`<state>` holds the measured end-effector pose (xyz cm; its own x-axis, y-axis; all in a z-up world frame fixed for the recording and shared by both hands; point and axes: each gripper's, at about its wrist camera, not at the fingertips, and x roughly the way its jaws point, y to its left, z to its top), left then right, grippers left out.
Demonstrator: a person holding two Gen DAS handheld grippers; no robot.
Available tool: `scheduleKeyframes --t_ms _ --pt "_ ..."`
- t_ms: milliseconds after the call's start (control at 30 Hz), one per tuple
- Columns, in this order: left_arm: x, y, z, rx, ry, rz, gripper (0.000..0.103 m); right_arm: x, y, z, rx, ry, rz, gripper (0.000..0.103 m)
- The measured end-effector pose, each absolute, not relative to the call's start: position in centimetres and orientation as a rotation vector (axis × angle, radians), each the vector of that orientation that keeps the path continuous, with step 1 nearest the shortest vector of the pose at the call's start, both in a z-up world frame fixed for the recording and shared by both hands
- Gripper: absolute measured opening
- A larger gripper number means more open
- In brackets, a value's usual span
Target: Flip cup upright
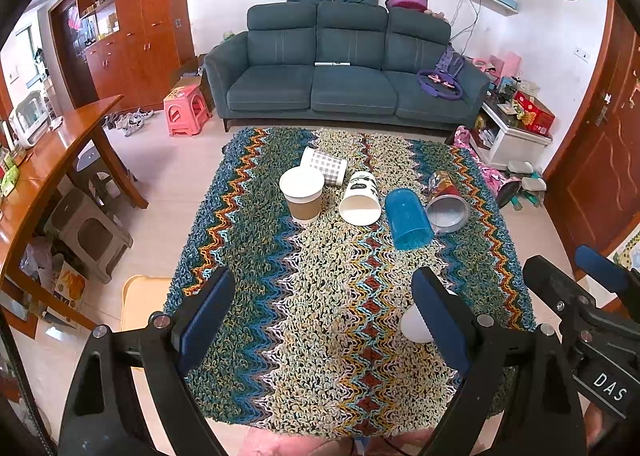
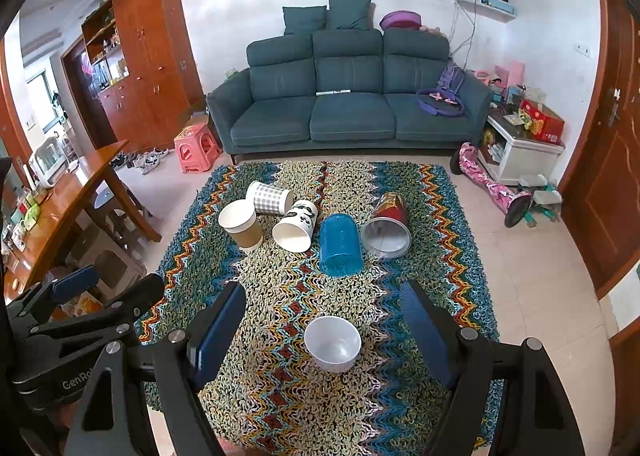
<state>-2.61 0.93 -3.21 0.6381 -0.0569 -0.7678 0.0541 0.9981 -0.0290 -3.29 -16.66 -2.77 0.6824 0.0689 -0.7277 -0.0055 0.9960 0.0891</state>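
Note:
Several cups lie on a zigzag-patterned cloth (image 2: 280, 396). A brown paper cup (image 2: 240, 225) stands upright. A checked cup (image 2: 270, 197), a white panda cup (image 2: 296, 225), a blue cup (image 2: 340, 244) and a red cup (image 2: 388, 228) lie on their sides. A small white cup (image 2: 333, 342) stands upright between my right gripper's fingers. My right gripper (image 2: 324, 332) is open around it, not touching. My left gripper (image 1: 326, 316) is open and empty; the white cup (image 1: 416, 322) shows behind its right finger. The cups also show in the left wrist view: brown (image 1: 302, 195), blue (image 1: 410, 219).
A teal sofa (image 2: 348, 107) stands behind the cloth-covered table. A wooden table (image 2: 60, 199) and grey stools (image 1: 86, 232) are at the left. A pink stool (image 2: 196, 147), a white side cabinet (image 2: 520, 151) and a wooden door (image 2: 612, 175) stand around.

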Motion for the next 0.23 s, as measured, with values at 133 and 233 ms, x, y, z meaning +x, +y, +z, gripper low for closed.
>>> scheduleKeyframes --t_ms 133,233 --pt "-2.60 0.94 -3.23 -0.004 0.878 -0.062 0.092 -3.43 -16.69 -2.92 0.081 0.822 0.042 0.080" --pt "-2.66 0.91 -3.17 -0.007 0.879 -0.056 0.092 -3.50 -16.59 -3.08 0.079 0.826 0.043 0.080"
